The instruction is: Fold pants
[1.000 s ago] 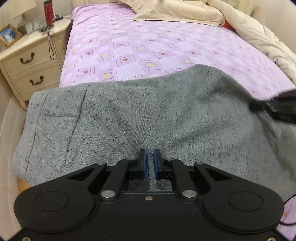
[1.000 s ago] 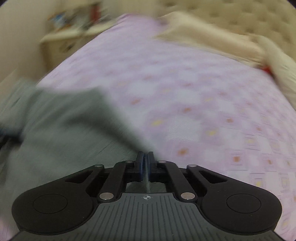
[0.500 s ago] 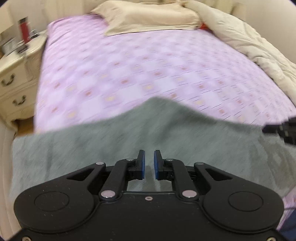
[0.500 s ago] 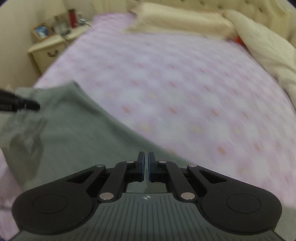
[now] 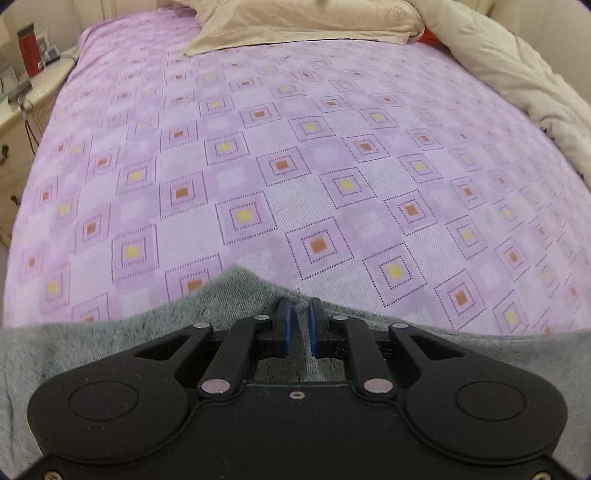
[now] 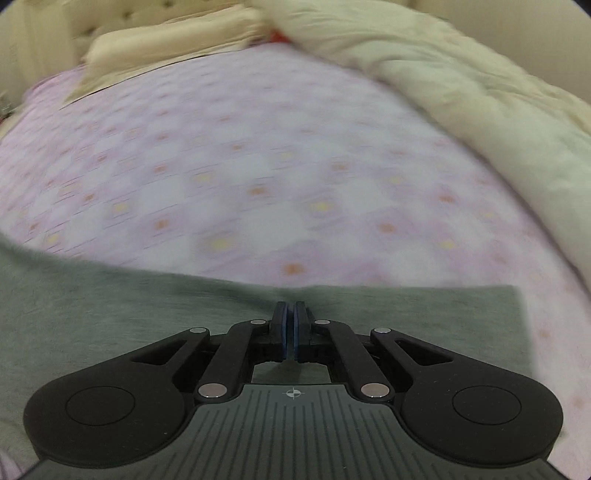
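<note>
The grey pants (image 5: 110, 336) lie across the bottom of both frames on the purple patterned bedspread (image 5: 295, 166), their far edge humped up just ahead of the left gripper (image 5: 299, 321). Its blue pads stand slightly apart with a fold of grey cloth pinched between them. The right gripper (image 6: 290, 325) is clamped on the pants' edge too; cream pillow (image 5: 306, 18) at top.

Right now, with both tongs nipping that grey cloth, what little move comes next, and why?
Probably lower both hands to lay the held edge down. The left tongs and right tongs each pinch the pants' far edge, which peaks up at the left grip above the purple bedspread, so it isn't lying flat.
</note>
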A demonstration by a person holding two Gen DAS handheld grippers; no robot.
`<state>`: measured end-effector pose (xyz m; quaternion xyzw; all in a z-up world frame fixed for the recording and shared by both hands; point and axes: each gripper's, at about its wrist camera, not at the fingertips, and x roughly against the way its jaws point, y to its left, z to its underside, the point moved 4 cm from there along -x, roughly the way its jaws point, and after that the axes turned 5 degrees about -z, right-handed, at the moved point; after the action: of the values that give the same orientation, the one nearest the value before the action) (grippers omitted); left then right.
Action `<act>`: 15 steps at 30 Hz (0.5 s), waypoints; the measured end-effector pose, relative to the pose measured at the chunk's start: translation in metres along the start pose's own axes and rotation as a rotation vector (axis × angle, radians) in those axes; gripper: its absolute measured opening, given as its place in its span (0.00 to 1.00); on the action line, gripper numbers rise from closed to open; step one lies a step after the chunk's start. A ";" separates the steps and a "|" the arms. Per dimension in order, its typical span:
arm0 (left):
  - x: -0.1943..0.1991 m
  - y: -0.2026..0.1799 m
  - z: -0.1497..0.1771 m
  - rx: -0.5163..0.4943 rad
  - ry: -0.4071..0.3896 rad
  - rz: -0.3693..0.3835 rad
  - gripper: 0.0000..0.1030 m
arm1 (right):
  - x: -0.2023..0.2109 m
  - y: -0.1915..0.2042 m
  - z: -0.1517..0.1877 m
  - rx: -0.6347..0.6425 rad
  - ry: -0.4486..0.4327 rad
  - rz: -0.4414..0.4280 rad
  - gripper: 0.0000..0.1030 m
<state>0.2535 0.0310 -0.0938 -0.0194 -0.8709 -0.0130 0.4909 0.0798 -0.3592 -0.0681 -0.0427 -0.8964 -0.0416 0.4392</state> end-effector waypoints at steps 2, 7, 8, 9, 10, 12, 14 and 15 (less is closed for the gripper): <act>0.007 -0.005 0.002 -0.021 -0.011 -0.023 0.18 | 0.022 -0.016 0.001 -0.062 -0.059 -0.035 0.02; 0.043 -0.020 0.019 -0.065 -0.055 0.021 0.18 | 0.095 -0.060 -0.004 -0.214 -0.214 -0.080 0.03; 0.049 -0.024 0.024 -0.073 -0.058 0.032 0.18 | 0.110 -0.068 -0.004 -0.229 -0.239 -0.082 0.03; 0.055 -0.029 0.029 -0.079 -0.055 0.048 0.18 | 0.124 -0.076 -0.005 -0.237 -0.263 -0.083 0.03; 0.057 -0.036 0.026 -0.086 -0.050 0.062 0.18 | 0.139 -0.082 -0.005 -0.242 -0.287 -0.079 0.03; 0.067 -0.044 0.032 -0.093 -0.052 0.095 0.18 | 0.162 -0.093 -0.004 -0.239 -0.324 -0.061 0.04; 0.075 -0.054 0.034 -0.101 -0.052 0.118 0.18 | 0.184 -0.102 0.001 -0.234 -0.350 -0.038 0.04; 0.079 -0.059 0.035 -0.107 -0.051 0.130 0.18 | 0.194 -0.105 0.005 -0.233 -0.359 -0.029 0.04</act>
<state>0.1800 -0.0247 -0.0447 -0.1025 -0.8782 -0.0273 0.4664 -0.0548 -0.4552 0.0784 -0.0869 -0.9499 -0.1431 0.2639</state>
